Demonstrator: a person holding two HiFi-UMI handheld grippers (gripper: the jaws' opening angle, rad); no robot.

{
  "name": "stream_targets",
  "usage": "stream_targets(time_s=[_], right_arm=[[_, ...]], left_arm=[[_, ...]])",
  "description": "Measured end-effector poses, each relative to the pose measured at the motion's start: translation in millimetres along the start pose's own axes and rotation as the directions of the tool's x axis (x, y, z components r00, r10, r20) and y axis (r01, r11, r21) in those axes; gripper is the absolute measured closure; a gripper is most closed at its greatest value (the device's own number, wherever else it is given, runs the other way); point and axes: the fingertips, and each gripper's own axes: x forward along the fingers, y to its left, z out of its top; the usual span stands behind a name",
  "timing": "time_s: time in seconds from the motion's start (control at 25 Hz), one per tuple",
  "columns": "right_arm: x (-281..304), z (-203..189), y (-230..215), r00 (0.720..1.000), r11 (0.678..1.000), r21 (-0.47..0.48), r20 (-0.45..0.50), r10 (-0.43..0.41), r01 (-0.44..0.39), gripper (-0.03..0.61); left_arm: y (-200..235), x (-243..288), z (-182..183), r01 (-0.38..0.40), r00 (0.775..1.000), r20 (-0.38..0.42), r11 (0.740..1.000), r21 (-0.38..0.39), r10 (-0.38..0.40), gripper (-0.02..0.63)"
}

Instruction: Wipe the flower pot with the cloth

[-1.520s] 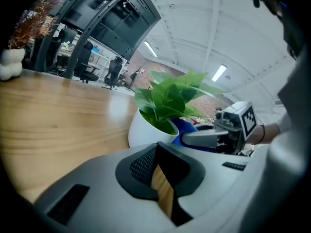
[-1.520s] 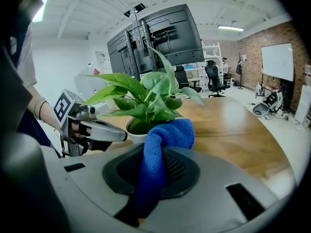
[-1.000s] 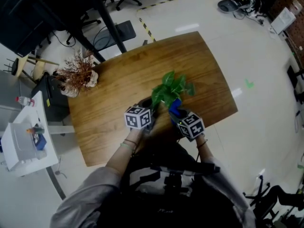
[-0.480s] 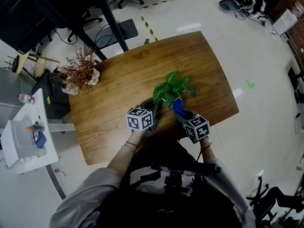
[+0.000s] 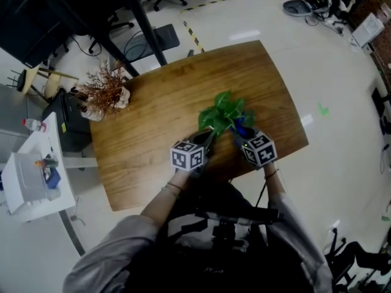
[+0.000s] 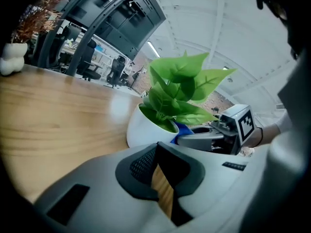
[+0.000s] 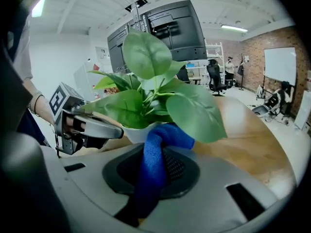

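Cloth [image 7: 154, 164] pinched in right claw [image 7: 154, 152], long axis along the jaws, tip touching the upright white flower pot [image 6: 146, 130] on the table [image 5: 153, 115]. Left claw [image 6: 163, 178] is pressed together, empty, beside the pot.

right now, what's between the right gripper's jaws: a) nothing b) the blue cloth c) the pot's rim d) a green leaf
B: the right gripper view shows the blue cloth pinched between the jaws of the right gripper, with its free end up by the white flower pot.
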Motion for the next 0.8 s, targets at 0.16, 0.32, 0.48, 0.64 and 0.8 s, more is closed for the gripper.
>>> stream_targets(time_s=[0.16, 0.32, 0.48, 0.64, 0.8], right_arm=[[7.0, -1.0, 18.5, 1.000, 0.999, -0.012, -0.003, 0.031, -0.031, 0.518], [17.8, -6.9, 43.1, 0.997, 0.998, -0.006, -0.015, 0.069, -0.069, 0.518], [31.8, -10.5, 70.5, 0.992, 0.992, -0.011, -0.038, 0.123, -0.123, 0.518], [45.2, -14.6, 85.3, 0.988, 0.990, 0.003, -0.058, 0.140, -0.141, 0.518], [41.1, -14.6, 85.1, 0.990, 0.990, 0.031, -0.014, 0.141, -0.141, 0.518]], left_arm=[[13.8, -5.7, 6.5, -0.030, 0.999, 0.017, 1.000, -0.007, 0.030, 0.609], [33.8, -13.2, 15.5, -0.066, 0.997, 0.044, 0.997, -0.026, 0.067, 0.609], [52.9, -16.4, 29.3, -0.106, 0.991, 0.075, 0.993, -0.055, 0.110, 0.608], [65.6, -15.6, 40.9, -0.126, 0.985, 0.107, 0.988, -0.086, 0.135, 0.609], [64.9, -16.6, 40.3, -0.126, 0.984, 0.113, 0.987, -0.094, 0.137, 0.609]])
